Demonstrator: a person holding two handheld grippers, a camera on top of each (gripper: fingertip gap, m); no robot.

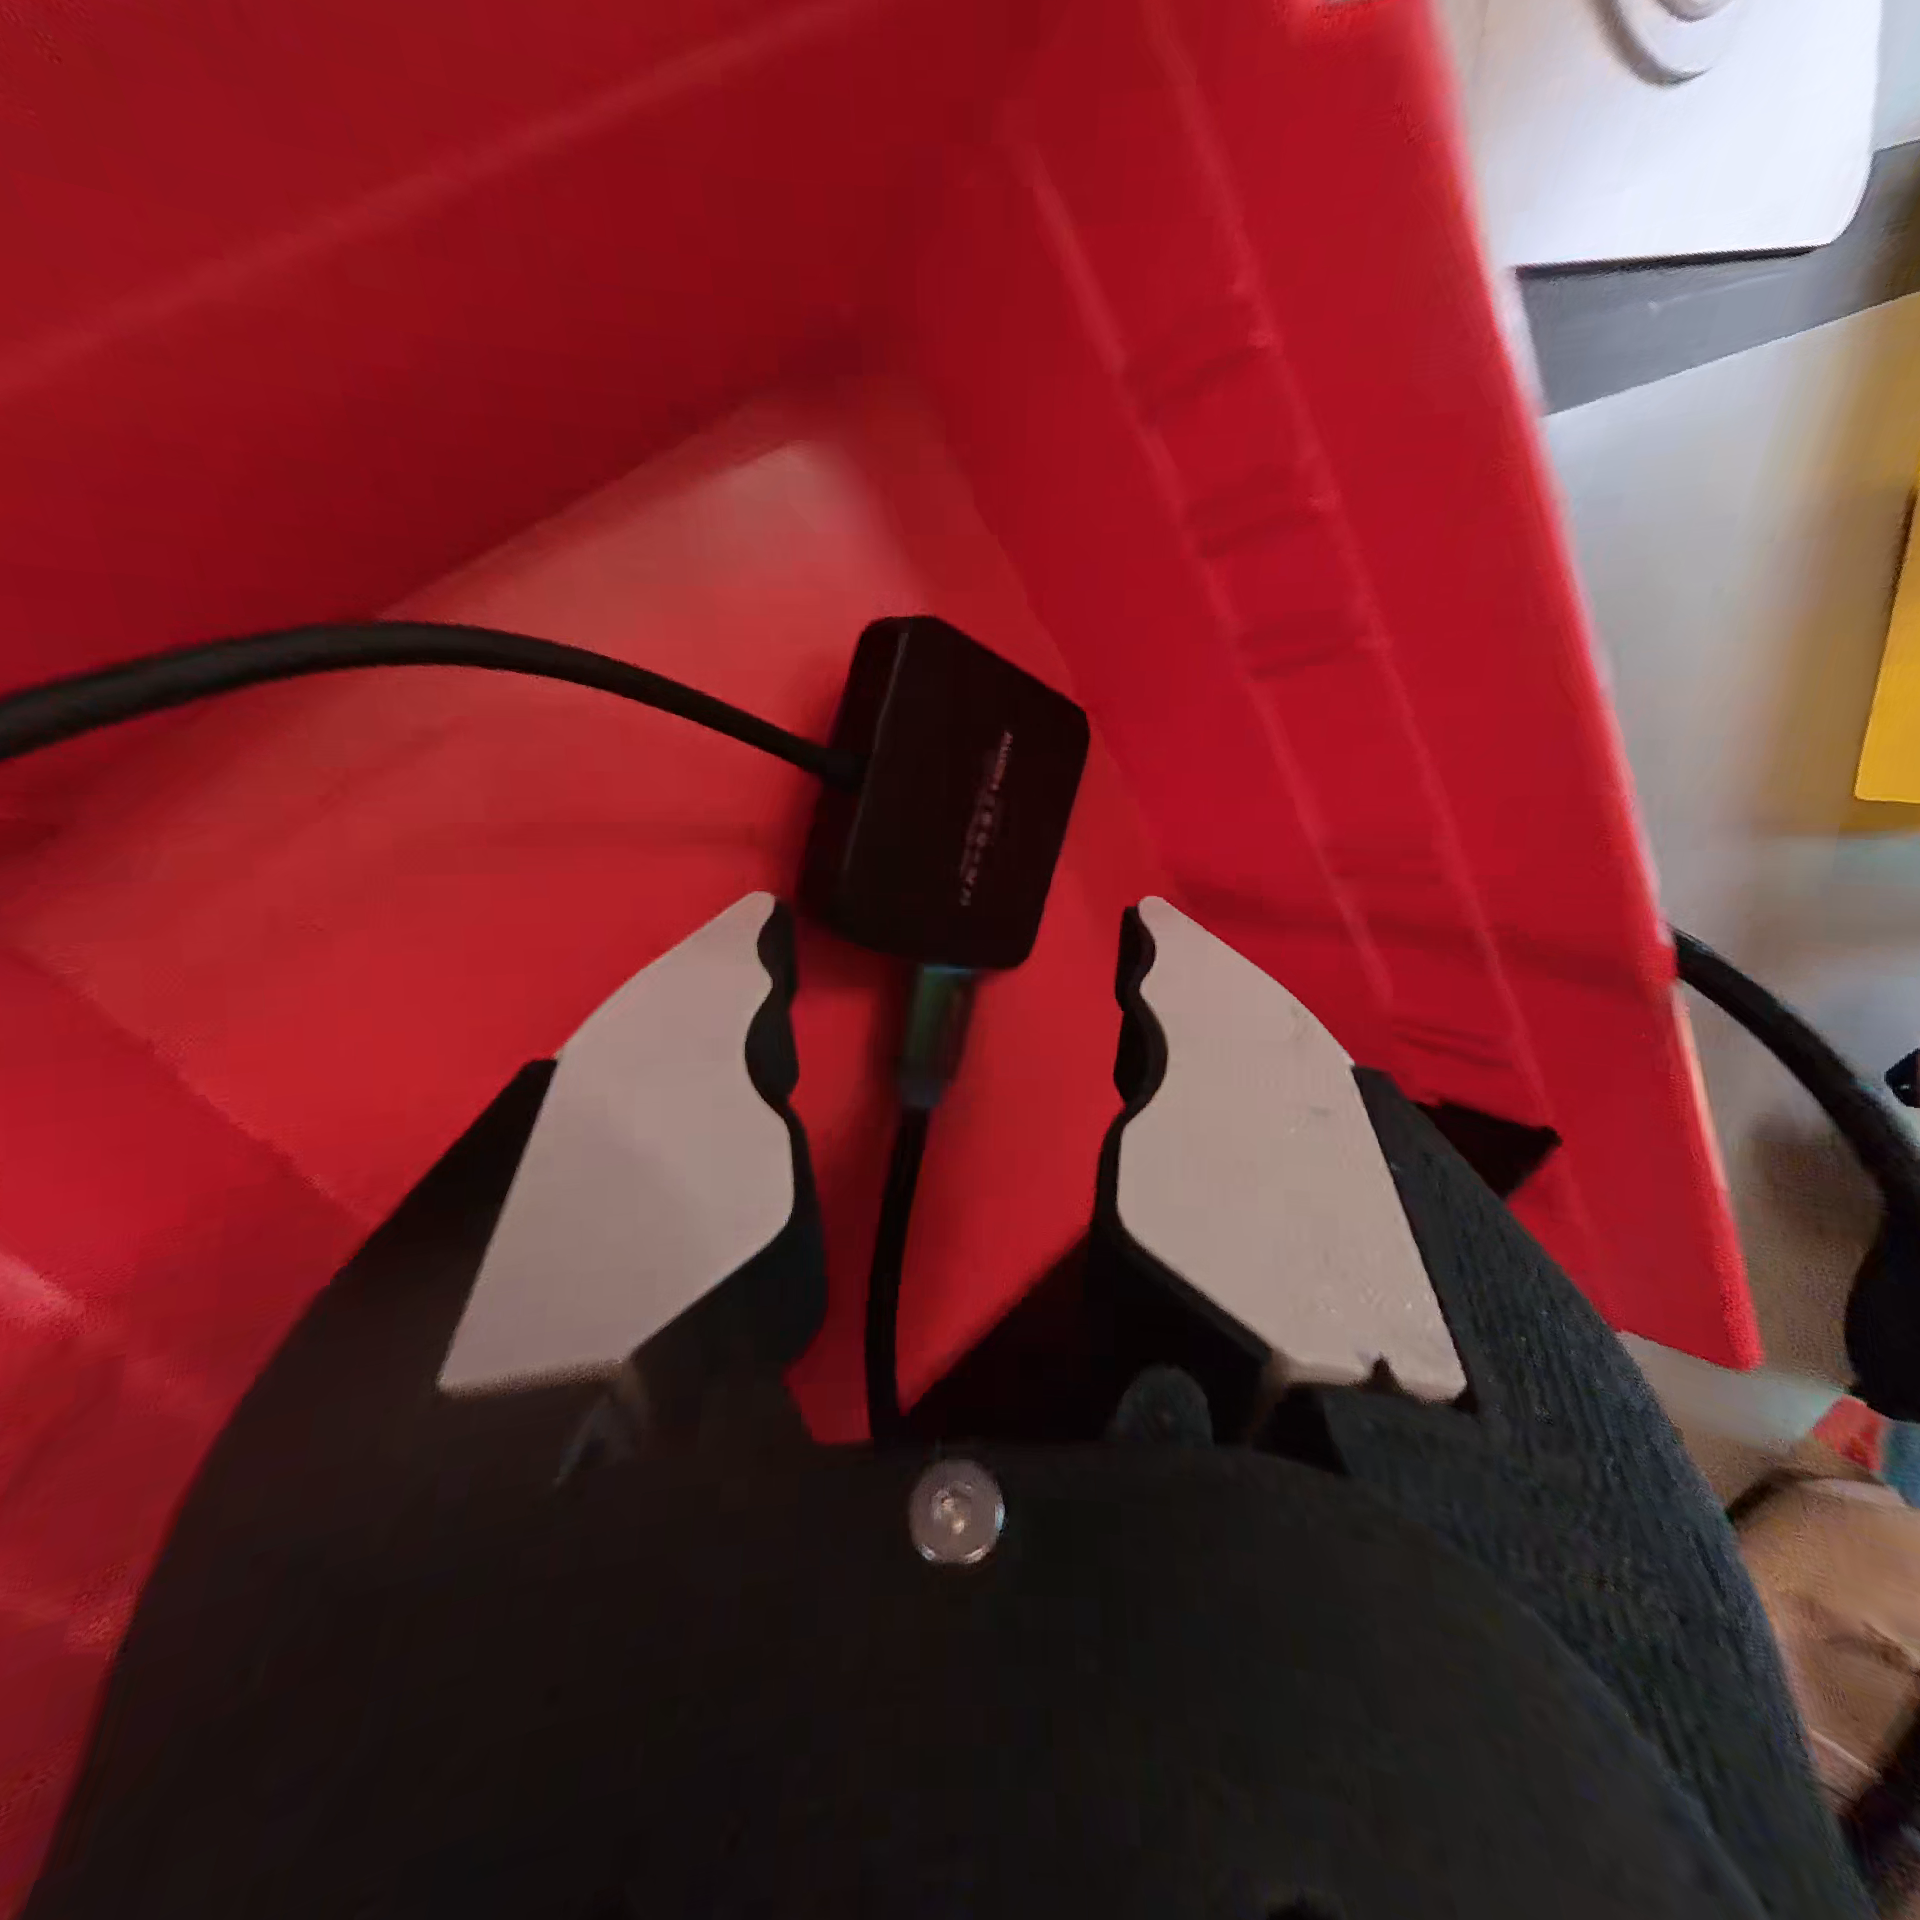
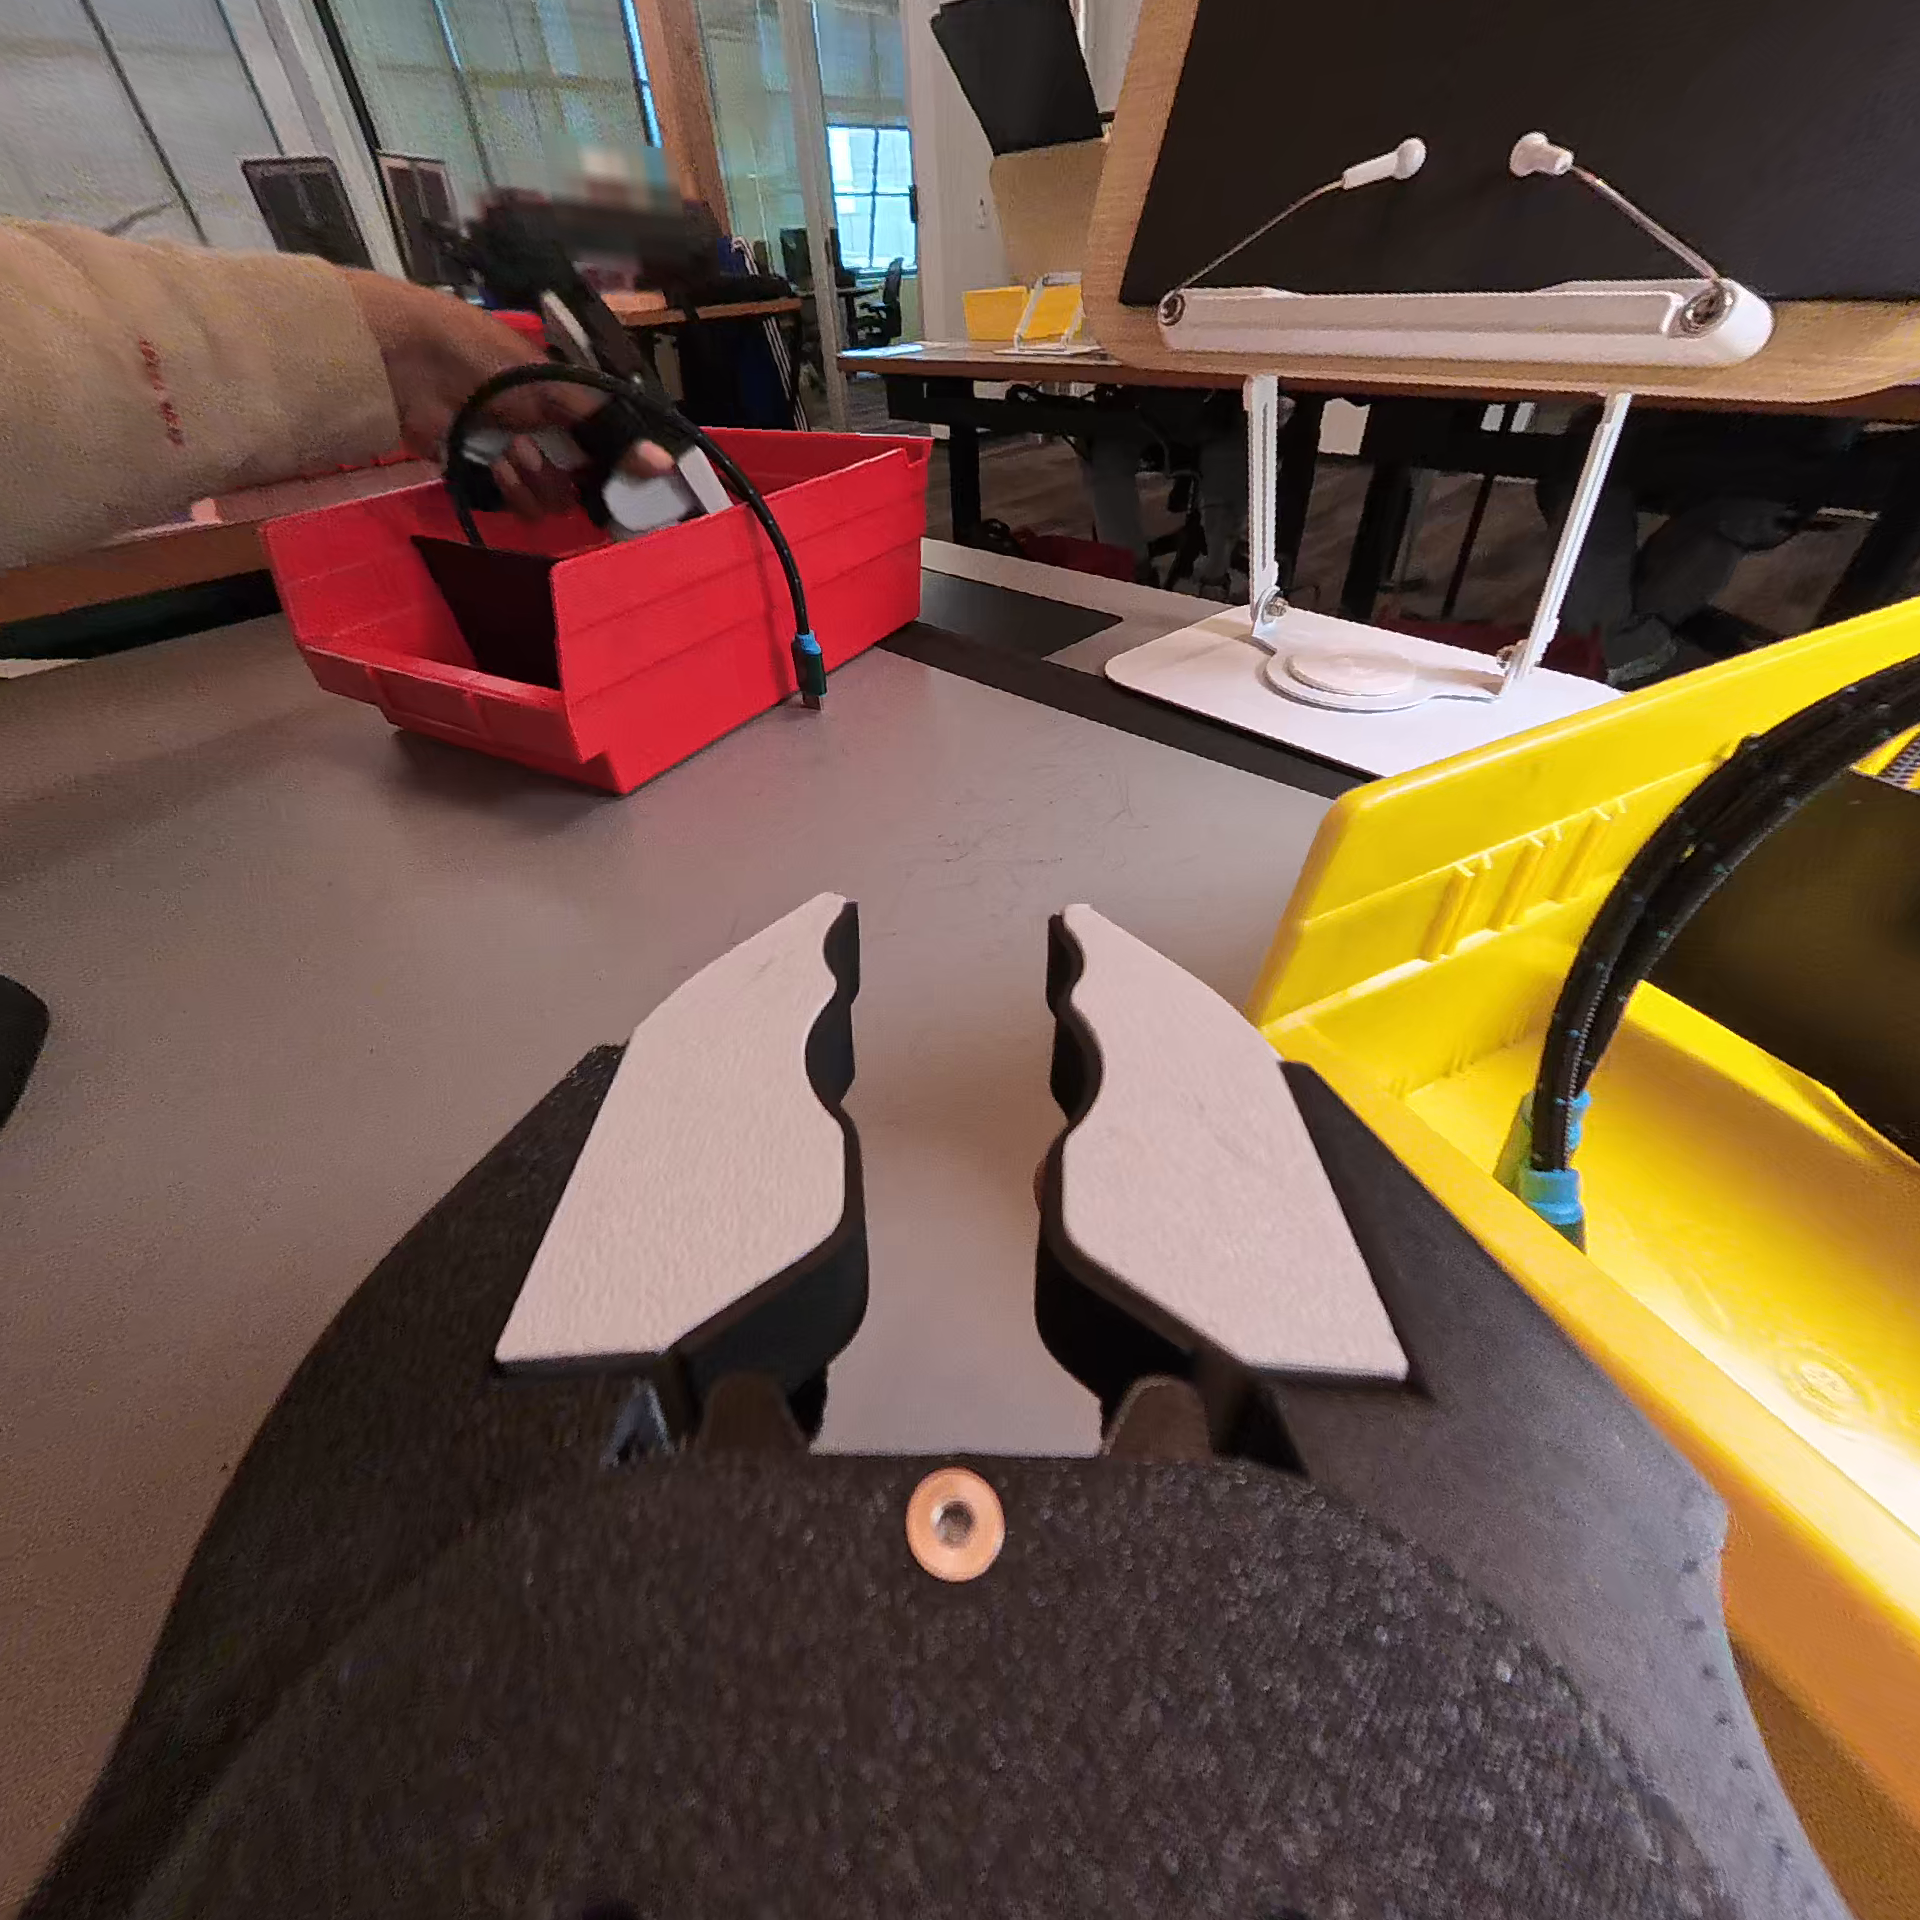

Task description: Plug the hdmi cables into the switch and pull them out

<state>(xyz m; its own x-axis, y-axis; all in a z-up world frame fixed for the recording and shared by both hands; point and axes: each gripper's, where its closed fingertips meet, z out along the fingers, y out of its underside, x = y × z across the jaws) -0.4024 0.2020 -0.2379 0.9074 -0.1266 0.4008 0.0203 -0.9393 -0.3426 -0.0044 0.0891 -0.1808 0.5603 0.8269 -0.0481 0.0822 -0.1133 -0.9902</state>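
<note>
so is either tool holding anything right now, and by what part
Nothing is held. The left tool is open over the switch in the red bin; the right tool is open over the table.

Blurred by motion: plug point(image 1: 935, 1023) at near side of switch point(image 1: 951, 795); seating in port not determinable. Cut off at left picture edge: thick cable point(image 1: 312, 655). Hidden behind red bin point(image 2: 665, 613) wall in right wrist view: left gripper point(image 2: 634, 499) fingertips.

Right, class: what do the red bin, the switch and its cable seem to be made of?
Red bin: likely moulded plastic, with ribbed walls and a dull sheen. Switch: probably glossy black plastic; light glints along its rounded edges. Cable: black with a matte jacket, maybe rubber or braid; blur leaves it open.
</note>
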